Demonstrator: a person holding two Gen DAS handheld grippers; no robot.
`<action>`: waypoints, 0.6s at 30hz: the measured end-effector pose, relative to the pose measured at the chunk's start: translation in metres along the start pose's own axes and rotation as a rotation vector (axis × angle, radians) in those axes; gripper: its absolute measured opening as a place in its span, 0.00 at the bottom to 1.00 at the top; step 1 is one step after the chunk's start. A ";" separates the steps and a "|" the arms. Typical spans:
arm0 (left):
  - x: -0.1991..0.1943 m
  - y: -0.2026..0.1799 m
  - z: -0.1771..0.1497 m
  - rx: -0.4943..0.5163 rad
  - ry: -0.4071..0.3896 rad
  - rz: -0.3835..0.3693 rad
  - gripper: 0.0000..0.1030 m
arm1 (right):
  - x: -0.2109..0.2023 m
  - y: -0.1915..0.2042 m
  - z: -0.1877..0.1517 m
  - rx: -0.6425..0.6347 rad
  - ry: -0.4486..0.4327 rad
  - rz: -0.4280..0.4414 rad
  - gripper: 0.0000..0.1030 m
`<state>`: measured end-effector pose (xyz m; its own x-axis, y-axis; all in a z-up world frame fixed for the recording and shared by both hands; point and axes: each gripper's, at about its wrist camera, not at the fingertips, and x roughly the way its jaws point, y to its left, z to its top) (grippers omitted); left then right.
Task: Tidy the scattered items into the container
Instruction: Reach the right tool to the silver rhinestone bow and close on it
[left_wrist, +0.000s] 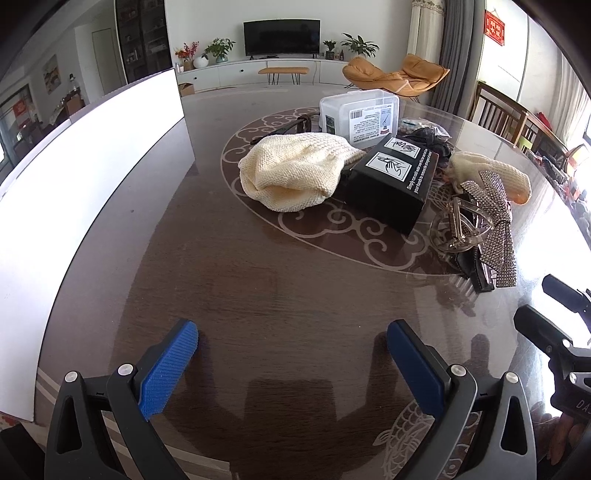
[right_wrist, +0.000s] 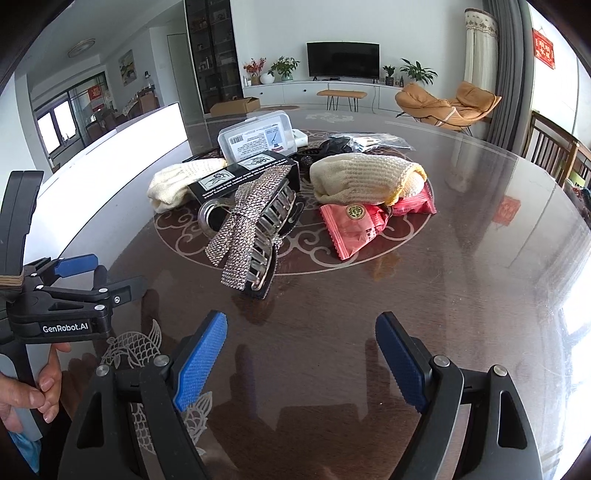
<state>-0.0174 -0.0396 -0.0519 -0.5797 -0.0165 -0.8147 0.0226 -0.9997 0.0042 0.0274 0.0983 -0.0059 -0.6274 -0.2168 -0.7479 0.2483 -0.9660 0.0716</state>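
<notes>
Both grippers, left gripper (left_wrist: 291, 336) and right gripper (right_wrist: 301, 328), spread wide, empty above surface (right_wrist: 424, 295); nearest hair clip (right_wrist: 258, 236) rigid, slippery, likely best pinched across spine.

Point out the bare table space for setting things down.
Bare table lies right of the red snack packets, and between both open grippers and the rhinestone hair claw. Crowded: the centre, around the black box and clear plastic case.
</notes>
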 end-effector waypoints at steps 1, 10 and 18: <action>0.000 0.000 0.000 0.001 0.000 0.000 1.00 | 0.001 0.003 -0.001 -0.005 0.013 0.013 0.81; 0.000 0.000 0.000 0.000 -0.001 -0.001 1.00 | 0.023 0.021 0.014 -0.043 0.083 0.033 0.83; 0.000 0.007 0.002 -0.031 0.002 0.018 1.00 | 0.053 0.027 0.047 -0.048 0.080 0.090 0.83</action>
<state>-0.0189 -0.0468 -0.0508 -0.5770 -0.0348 -0.8160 0.0588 -0.9983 0.0009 -0.0341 0.0539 -0.0125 -0.5409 -0.2885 -0.7901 0.3368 -0.9350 0.1108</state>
